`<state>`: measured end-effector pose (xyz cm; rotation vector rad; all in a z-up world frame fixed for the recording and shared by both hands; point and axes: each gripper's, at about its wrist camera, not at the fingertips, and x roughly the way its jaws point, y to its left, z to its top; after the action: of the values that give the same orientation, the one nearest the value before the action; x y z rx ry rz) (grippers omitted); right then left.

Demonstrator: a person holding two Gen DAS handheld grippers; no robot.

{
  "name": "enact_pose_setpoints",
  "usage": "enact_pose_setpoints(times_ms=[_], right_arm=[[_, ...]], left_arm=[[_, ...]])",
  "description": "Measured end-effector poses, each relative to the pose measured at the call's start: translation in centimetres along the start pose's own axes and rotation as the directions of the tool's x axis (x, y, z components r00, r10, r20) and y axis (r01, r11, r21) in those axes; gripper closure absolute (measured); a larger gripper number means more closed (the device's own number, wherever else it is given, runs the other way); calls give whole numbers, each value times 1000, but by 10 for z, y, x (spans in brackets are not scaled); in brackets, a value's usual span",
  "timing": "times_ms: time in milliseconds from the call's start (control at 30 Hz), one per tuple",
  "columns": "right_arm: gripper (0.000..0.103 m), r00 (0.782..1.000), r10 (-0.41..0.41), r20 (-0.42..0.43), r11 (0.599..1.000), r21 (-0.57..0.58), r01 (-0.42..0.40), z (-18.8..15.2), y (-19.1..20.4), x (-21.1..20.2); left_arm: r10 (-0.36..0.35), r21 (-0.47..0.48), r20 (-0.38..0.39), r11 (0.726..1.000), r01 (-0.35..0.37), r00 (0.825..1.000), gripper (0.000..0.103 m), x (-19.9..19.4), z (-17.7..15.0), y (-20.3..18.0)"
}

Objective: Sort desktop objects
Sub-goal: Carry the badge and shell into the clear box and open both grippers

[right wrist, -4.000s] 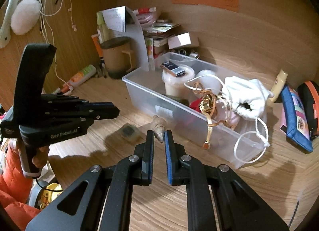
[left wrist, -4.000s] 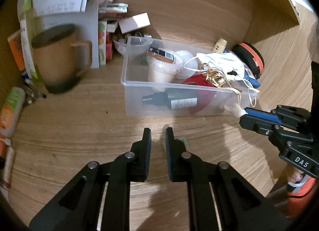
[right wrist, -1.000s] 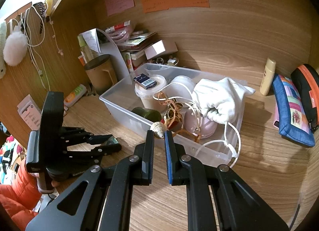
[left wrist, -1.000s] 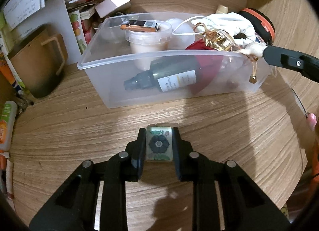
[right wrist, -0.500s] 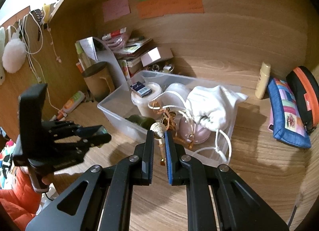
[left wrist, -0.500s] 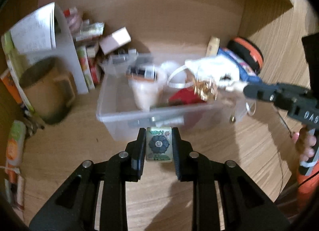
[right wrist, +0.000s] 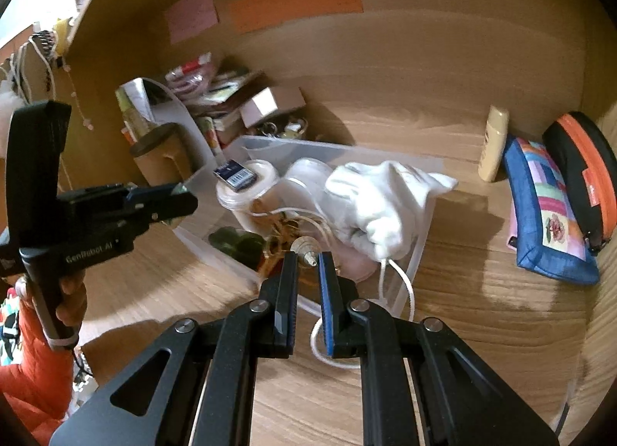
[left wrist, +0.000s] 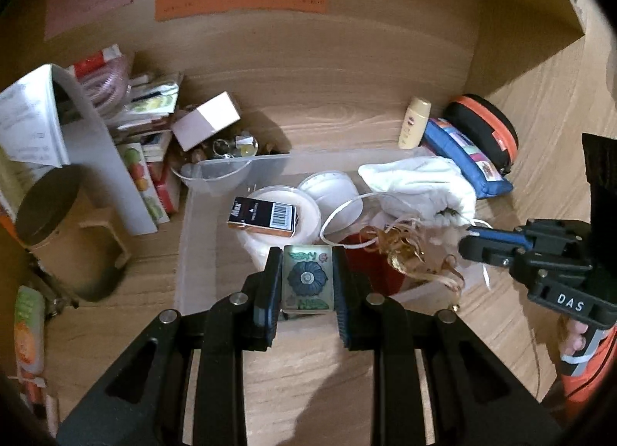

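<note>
My left gripper (left wrist: 307, 255) is shut on a small rectangular tile (left wrist: 307, 280) with a blue flower on it. It holds the tile above the near edge of the clear plastic bin (left wrist: 180, 249). My right gripper (right wrist: 307, 258) is shut on a small pale spiral shell (right wrist: 302, 245) over the bin (right wrist: 423, 241), beside the white drawstring pouch (right wrist: 378, 195). In the left wrist view the right gripper (left wrist: 468, 242) reaches in from the right, next to the gold ribbon (left wrist: 401, 249). In the right wrist view the left gripper (right wrist: 189, 202) comes in from the left.
The bin also holds a white cup (left wrist: 304, 211) with a dark barcode box (left wrist: 262, 216) on it and a green bottle (right wrist: 239, 243). A brown mug (left wrist: 58, 226) and stacked books (left wrist: 150, 145) stand left. A cream bottle (left wrist: 414, 122), blue pouch (left wrist: 466, 157) and black-orange case (left wrist: 486, 130) lie right.
My left gripper has risen off the desk with the tile and now hangs at the bin's near edge. My right gripper has drifted sideways over the bin with the shell.
</note>
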<state>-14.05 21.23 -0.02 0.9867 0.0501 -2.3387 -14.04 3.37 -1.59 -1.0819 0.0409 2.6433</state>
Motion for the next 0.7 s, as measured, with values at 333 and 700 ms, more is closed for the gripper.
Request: enact_pose_setpoints(times_ms=[333, 700], right_arm=[[94, 998, 1, -55, 1000, 17, 0, 1, -13, 25], [93, 997, -33, -65, 999, -20, 32, 1, -5, 32]], left_arm=[[-11, -2, -41, 1000, 11, 999, 79, 27, 3, -3], [20, 22, -39, 1000, -20, 999, 69, 30, 0, -9]])
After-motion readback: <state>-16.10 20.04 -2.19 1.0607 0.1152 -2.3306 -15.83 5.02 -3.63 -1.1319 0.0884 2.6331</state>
